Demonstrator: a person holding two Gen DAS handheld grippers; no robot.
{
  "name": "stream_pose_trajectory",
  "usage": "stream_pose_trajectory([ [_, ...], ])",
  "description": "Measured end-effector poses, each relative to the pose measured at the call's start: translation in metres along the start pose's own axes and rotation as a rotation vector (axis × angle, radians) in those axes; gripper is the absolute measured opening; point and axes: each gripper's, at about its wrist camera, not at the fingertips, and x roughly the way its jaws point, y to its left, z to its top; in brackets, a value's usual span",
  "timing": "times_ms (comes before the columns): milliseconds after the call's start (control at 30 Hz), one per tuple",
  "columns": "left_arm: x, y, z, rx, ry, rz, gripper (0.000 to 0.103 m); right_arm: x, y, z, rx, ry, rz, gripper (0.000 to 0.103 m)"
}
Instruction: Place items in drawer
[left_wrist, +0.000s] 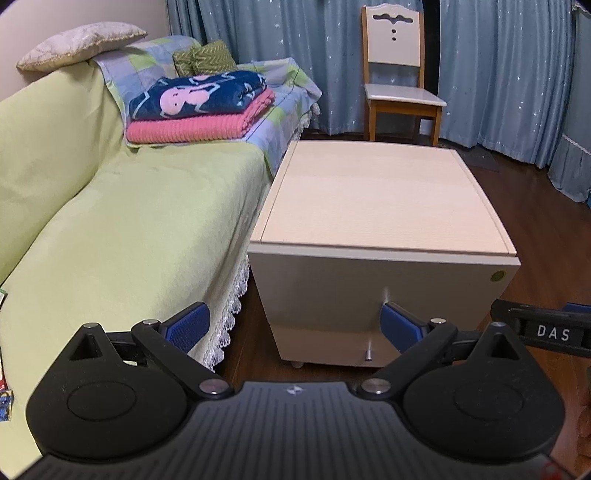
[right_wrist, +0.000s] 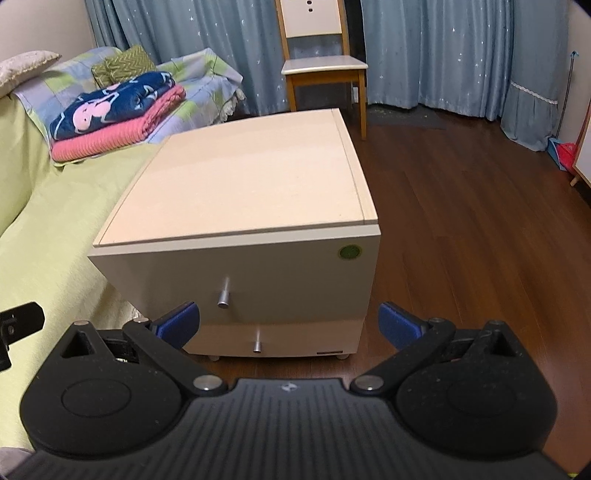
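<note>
A low beige cabinet (left_wrist: 380, 195) (right_wrist: 251, 184) stands on the floor beside a sofa, both drawers closed. Its upper drawer has a silver knob (right_wrist: 224, 295), the lower drawer another knob (right_wrist: 256, 345) (left_wrist: 368, 352). My right gripper (right_wrist: 288, 325) is open just in front of the drawer fronts, the upper knob a little left of centre between its blue pads. My left gripper (left_wrist: 295, 326) is open too, facing the cabinet's left front corner, with nothing between its fingers. The right gripper's black body (left_wrist: 546, 328) shows at the right edge of the left wrist view.
A green-covered sofa (left_wrist: 129, 229) with a lace trim runs along the cabinet's left side. Folded navy and pink blankets (left_wrist: 199, 107) and cushions lie at its far end. A wooden chair (left_wrist: 399, 74) stands before blue curtains. Dark wooden floor (right_wrist: 461, 206) spreads to the right.
</note>
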Motion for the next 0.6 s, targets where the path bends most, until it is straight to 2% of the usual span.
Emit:
stream_pose_trajectory([
  [600, 0.048, 0.005, 0.0, 0.007, 0.064, 0.021, 0.099, 0.036, 0.007, 0.007, 0.005, 0.03, -0.024, 0.102],
])
